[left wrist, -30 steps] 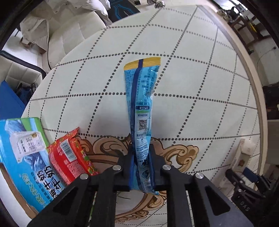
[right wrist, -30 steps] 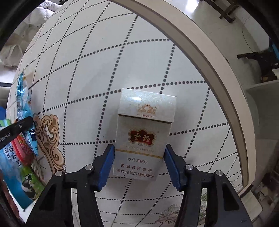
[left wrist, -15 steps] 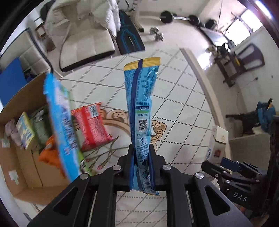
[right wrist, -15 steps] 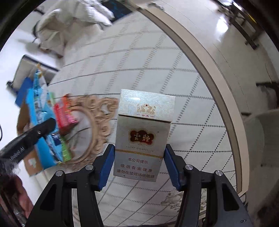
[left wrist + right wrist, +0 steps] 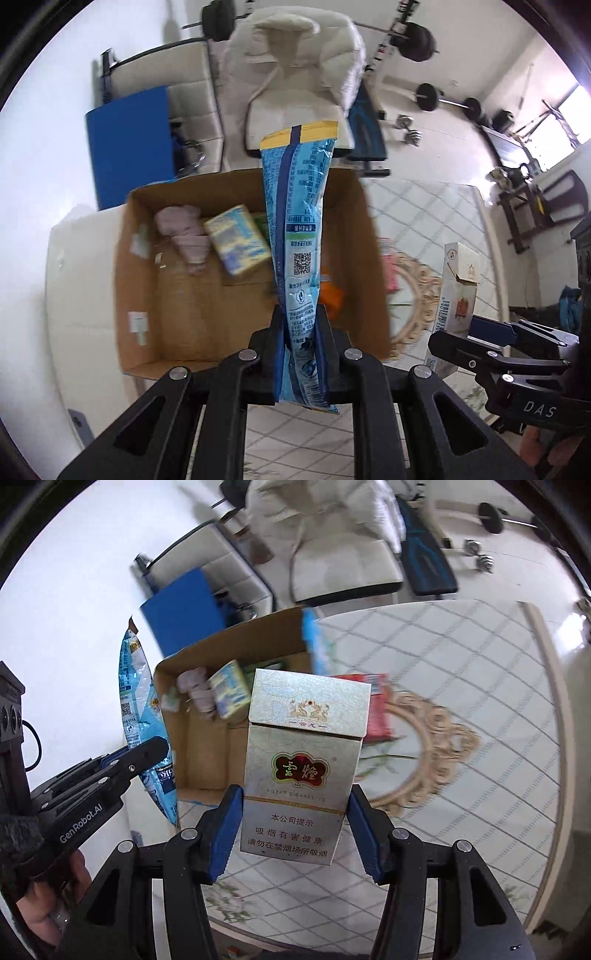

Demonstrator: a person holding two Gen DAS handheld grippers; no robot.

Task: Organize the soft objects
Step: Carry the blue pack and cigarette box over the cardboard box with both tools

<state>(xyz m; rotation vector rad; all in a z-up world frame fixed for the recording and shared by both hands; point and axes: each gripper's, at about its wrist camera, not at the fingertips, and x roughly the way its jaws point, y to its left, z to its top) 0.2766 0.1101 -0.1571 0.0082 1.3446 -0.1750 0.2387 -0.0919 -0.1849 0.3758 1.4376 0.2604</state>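
Cardboard box (image 5: 236, 354) lies below my left gripper (image 5: 301, 354), clamped on blue snack pouch (image 5: 299, 236); right gripper (image 5: 295, 834), beside, grips cigarette pack (image 5: 299, 768).

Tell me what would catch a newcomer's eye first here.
The left gripper clamps a long blue packet above an open cardboard box. The right gripper grips a pale cigarette pack upright over the patterned table.

left wrist: steeply down, high | right wrist: same | shared: cardboard box (image 5: 236, 192), table (image 5: 461, 657)
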